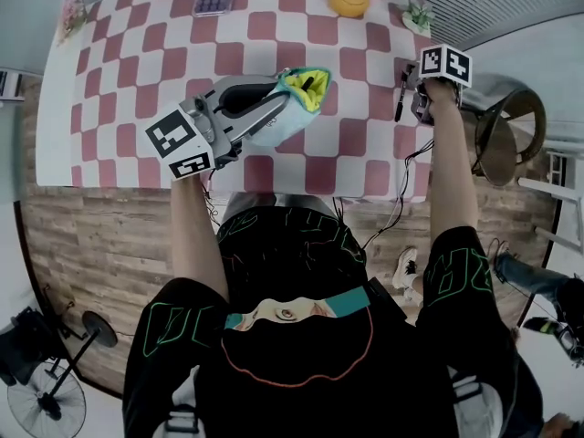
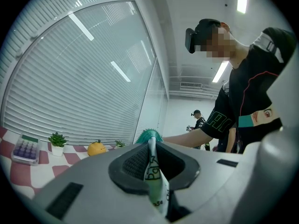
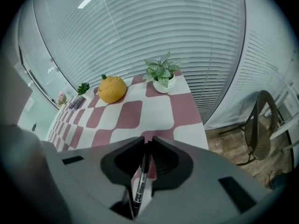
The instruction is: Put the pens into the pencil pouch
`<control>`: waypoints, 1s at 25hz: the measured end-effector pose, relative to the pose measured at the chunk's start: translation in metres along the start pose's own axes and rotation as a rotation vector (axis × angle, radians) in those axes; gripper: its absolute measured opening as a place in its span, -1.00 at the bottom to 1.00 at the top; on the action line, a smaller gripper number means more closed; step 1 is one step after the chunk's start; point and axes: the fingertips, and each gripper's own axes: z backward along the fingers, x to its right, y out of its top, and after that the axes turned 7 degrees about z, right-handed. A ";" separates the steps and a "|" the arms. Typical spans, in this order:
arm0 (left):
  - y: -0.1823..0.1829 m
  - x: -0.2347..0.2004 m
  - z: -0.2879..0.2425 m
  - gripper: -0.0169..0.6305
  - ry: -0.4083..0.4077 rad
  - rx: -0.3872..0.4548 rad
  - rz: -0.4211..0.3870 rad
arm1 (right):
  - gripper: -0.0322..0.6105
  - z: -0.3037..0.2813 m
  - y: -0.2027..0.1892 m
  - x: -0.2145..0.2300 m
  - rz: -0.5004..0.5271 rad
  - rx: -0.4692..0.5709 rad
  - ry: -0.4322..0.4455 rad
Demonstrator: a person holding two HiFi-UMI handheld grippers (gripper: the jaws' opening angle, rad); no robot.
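I find the left gripper (image 1: 274,99) closed to a narrow slit, pinching 1 fold of the pouch (image 1: 299,109) edge between its pads. It lies level and holds the pouch above the table (image 1: 128,71), near the middle. The pouch is pale blue with a yellow lining, and its mouth gapes toward the right. Something dark shows inside; I cannot identify it.

The right gripper (image 1: 412,94) points steeply down at the table's right edge. Its jaws are nearly together and clamped on 1 black pen (image 3: 139,185), pads against both sides of the barrel. The pen is well apart from the pouch. An orange ornament (image 3: 112,88) and a potted plant (image 3: 161,73) stand at the far edge.
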 end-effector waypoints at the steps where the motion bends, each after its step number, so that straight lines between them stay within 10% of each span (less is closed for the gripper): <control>1: 0.000 0.001 0.000 -0.83 -0.001 0.000 -0.002 | -0.72 0.004 0.003 -0.001 -0.002 0.019 0.007; 25: 0.024 0.014 -0.004 -0.83 -0.019 0.040 -0.060 | -0.74 0.125 0.050 -0.086 0.091 0.521 0.193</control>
